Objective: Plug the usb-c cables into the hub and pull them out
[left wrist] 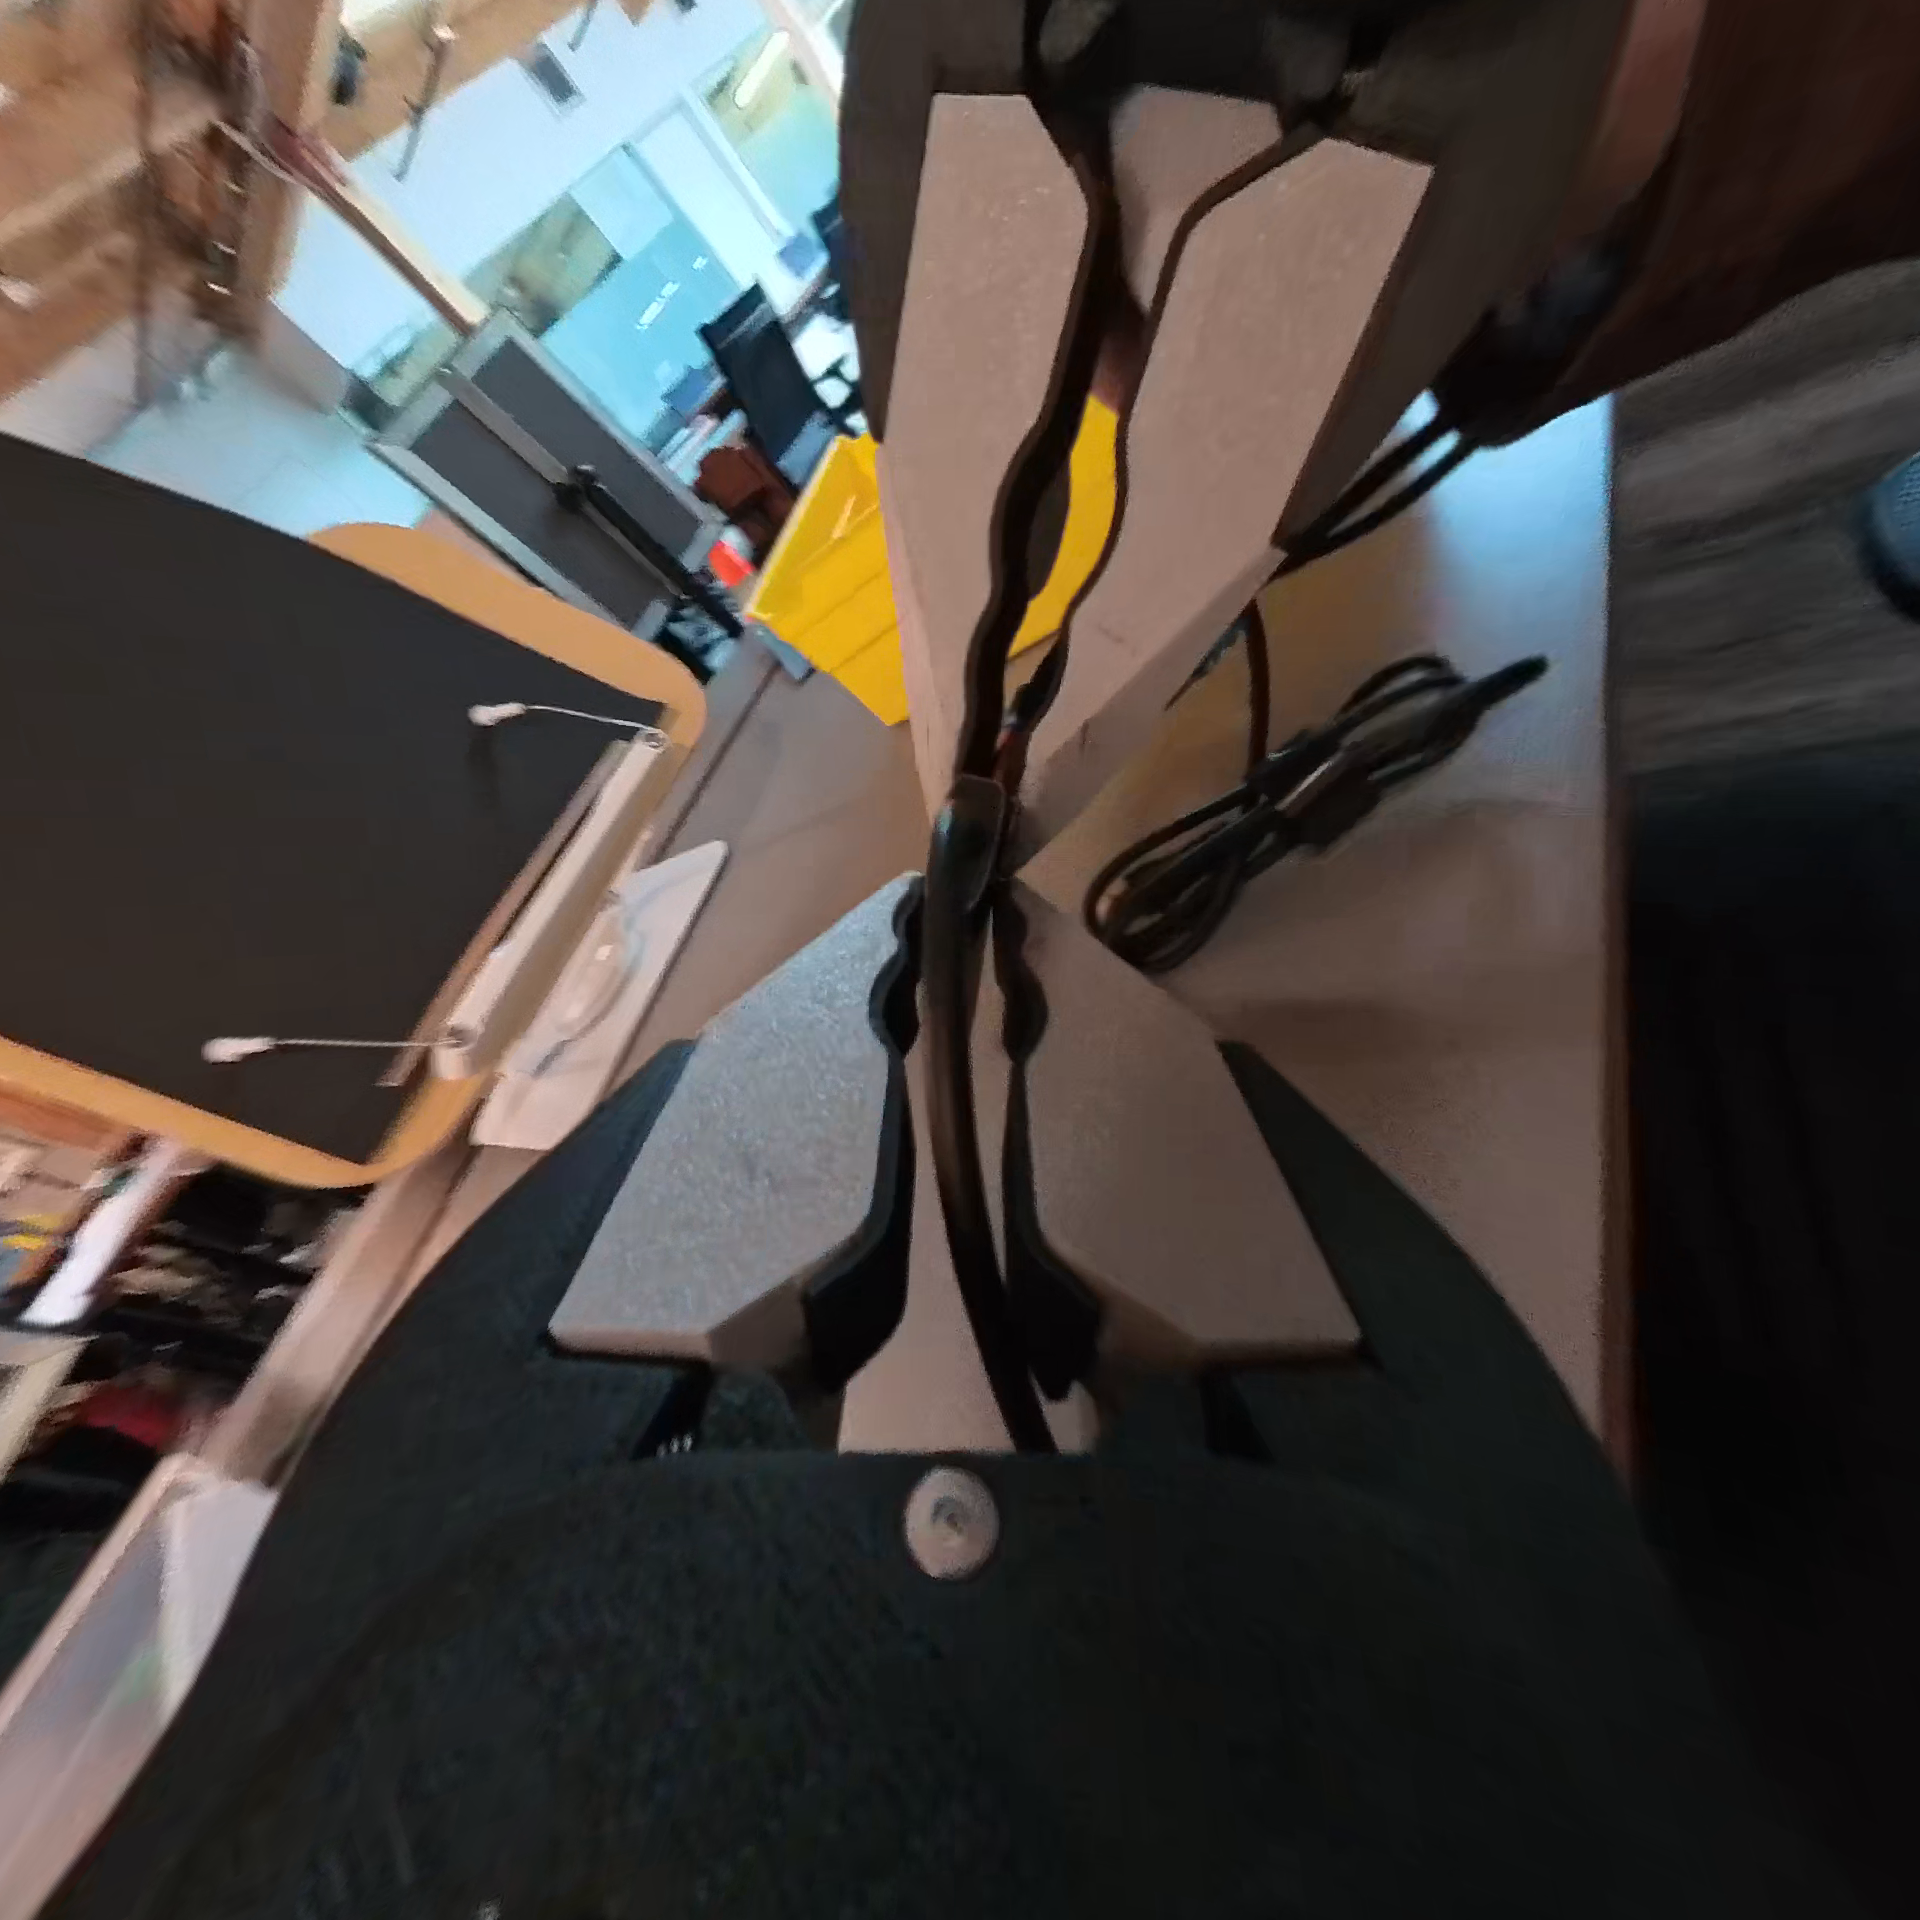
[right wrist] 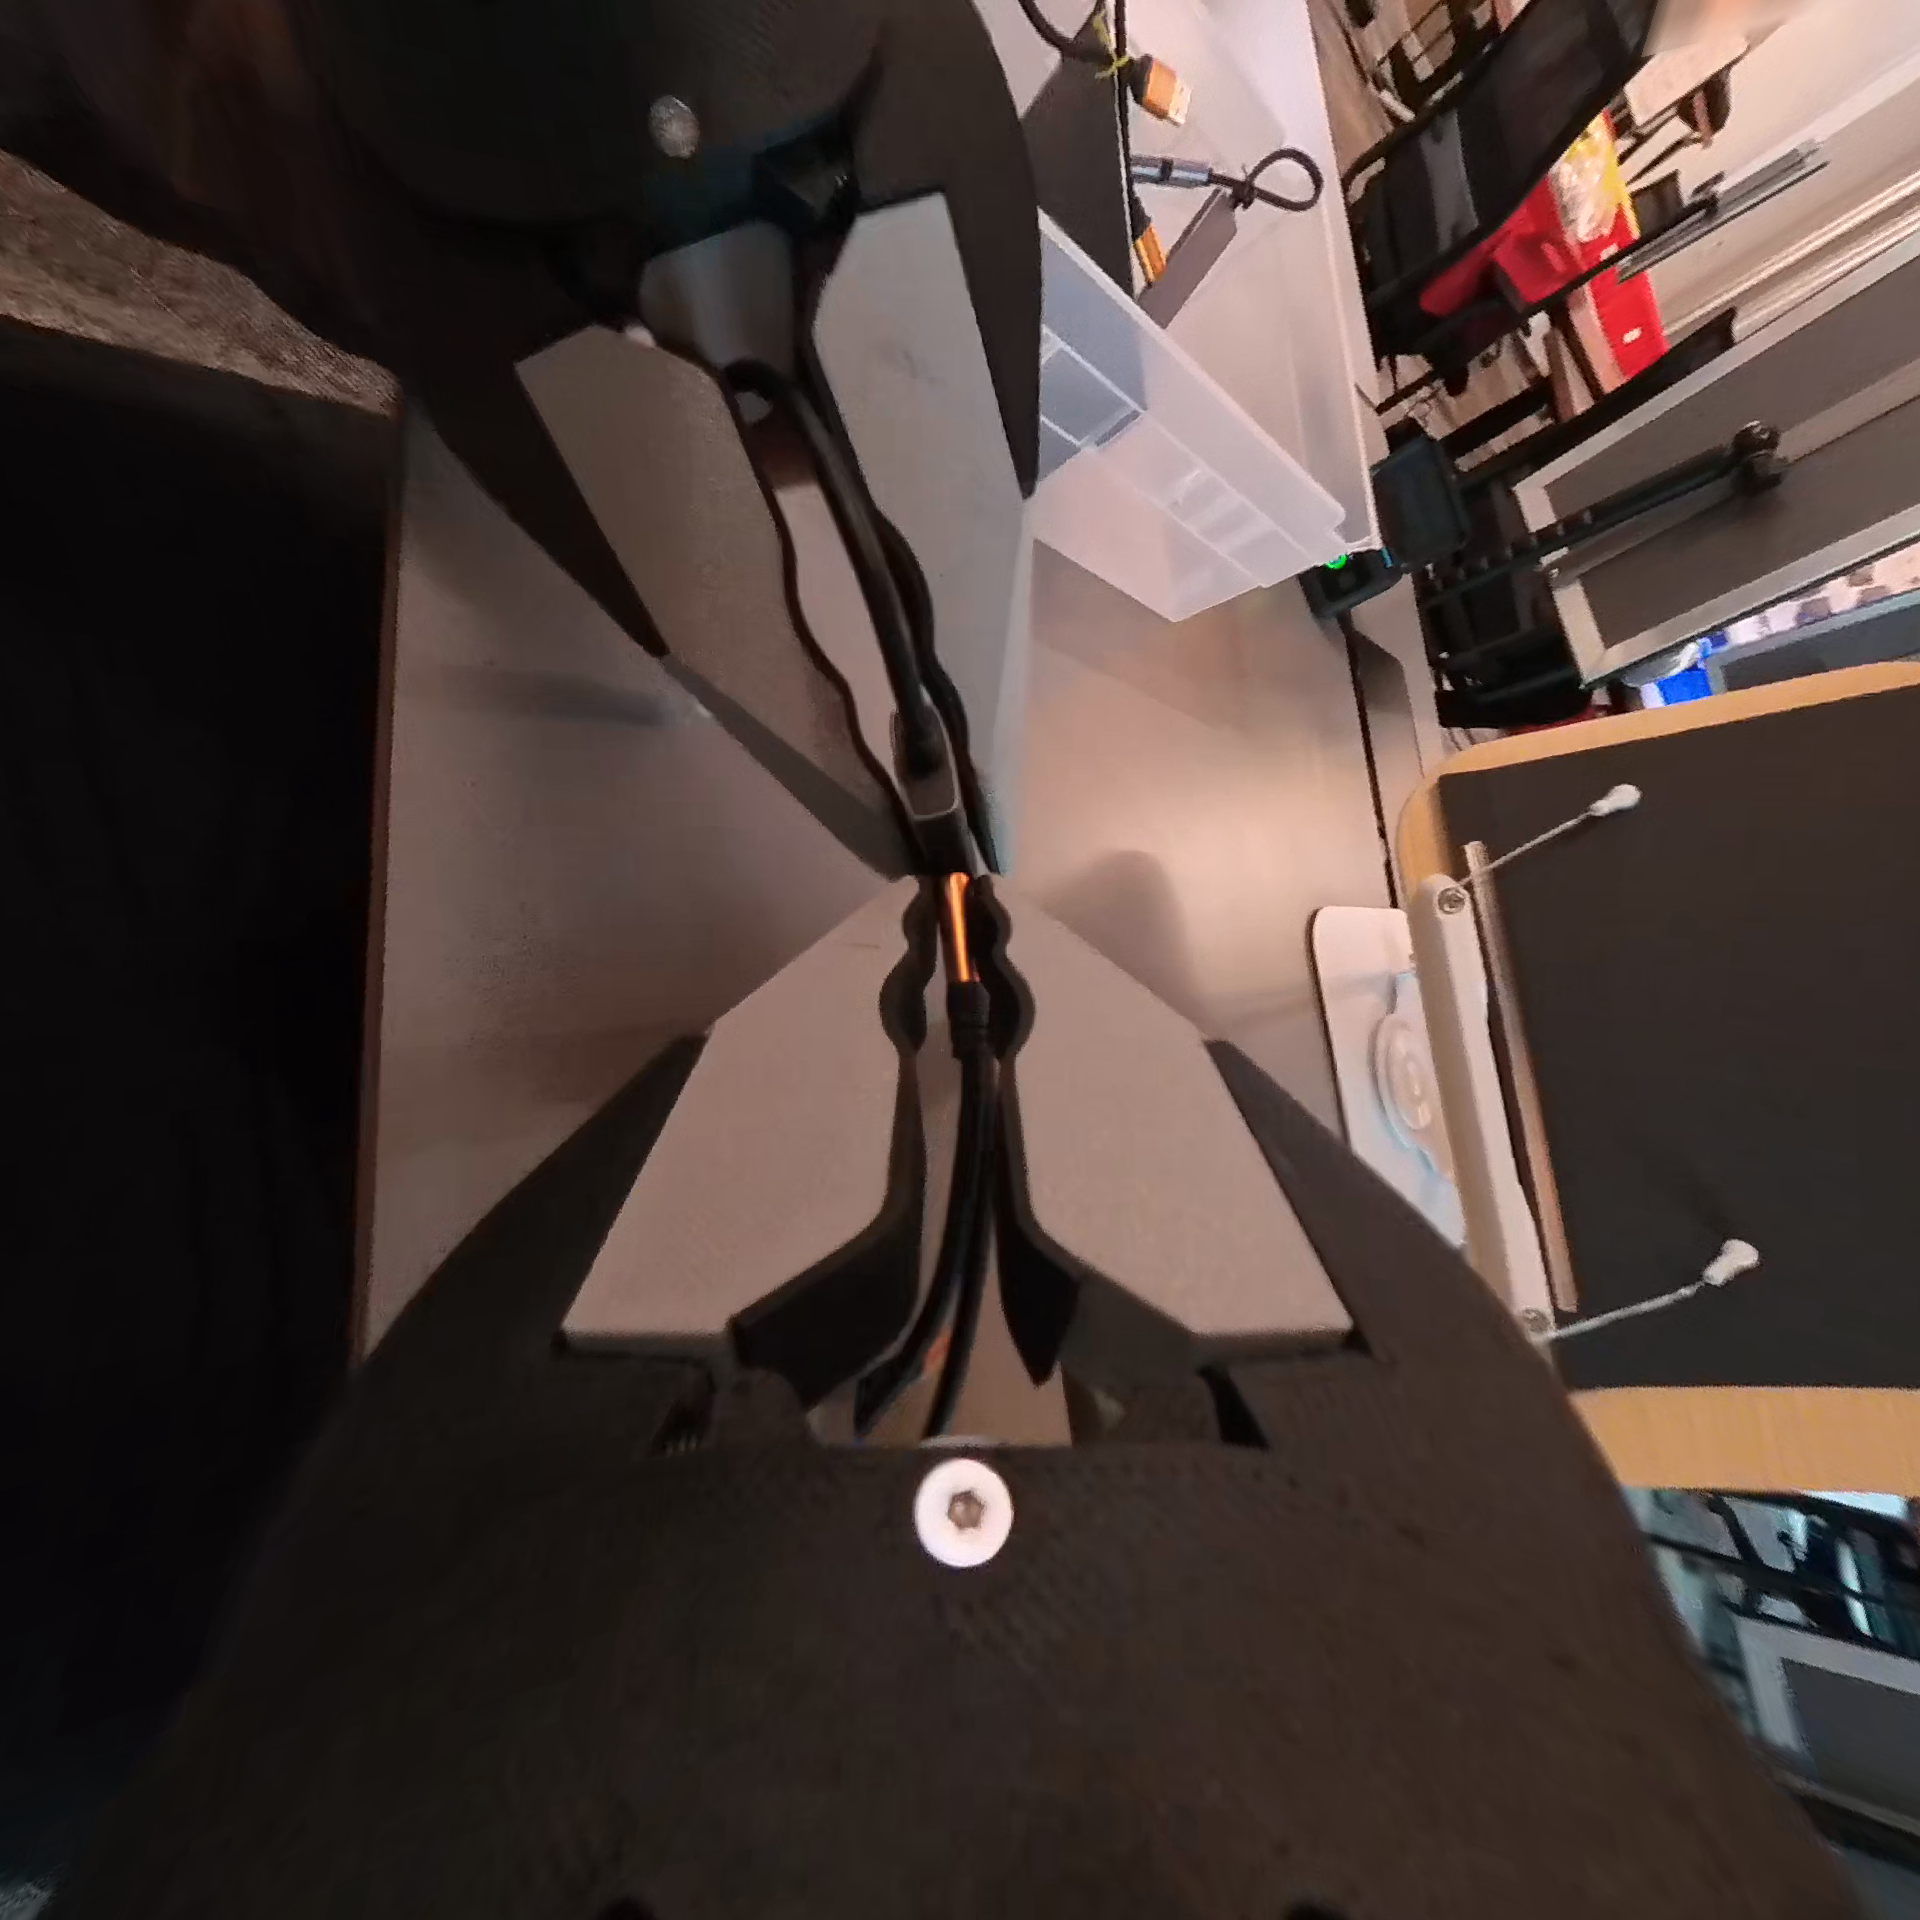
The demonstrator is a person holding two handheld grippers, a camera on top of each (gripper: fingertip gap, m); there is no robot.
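Observation:
My left gripper (left wrist: 961,904) is shut on a small dark hub (left wrist: 966,842), and the hub's black cable runs back between its fingers. My right gripper (right wrist: 956,904) is shut on an orange-sleeved USB-C plug (right wrist: 956,930) with a black cable behind it. The two grippers meet tip to tip above the table. In the right wrist view the left gripper (right wrist: 940,852) comes in from above with the hub (right wrist: 928,800), whose end touches the plug. The fingertips hide the joint. In the left wrist view the right gripper (left wrist: 997,800) comes in from above.
A coiled black cable (left wrist: 1299,800) lies on the pale table (left wrist: 1434,1091). A clear plastic box (right wrist: 1174,499) holds more cables and another hub (right wrist: 1195,239). A black board with a wooden rim (left wrist: 260,779) and a white pad (left wrist: 613,956) stand at the side. A yellow bin (left wrist: 831,582) is behind.

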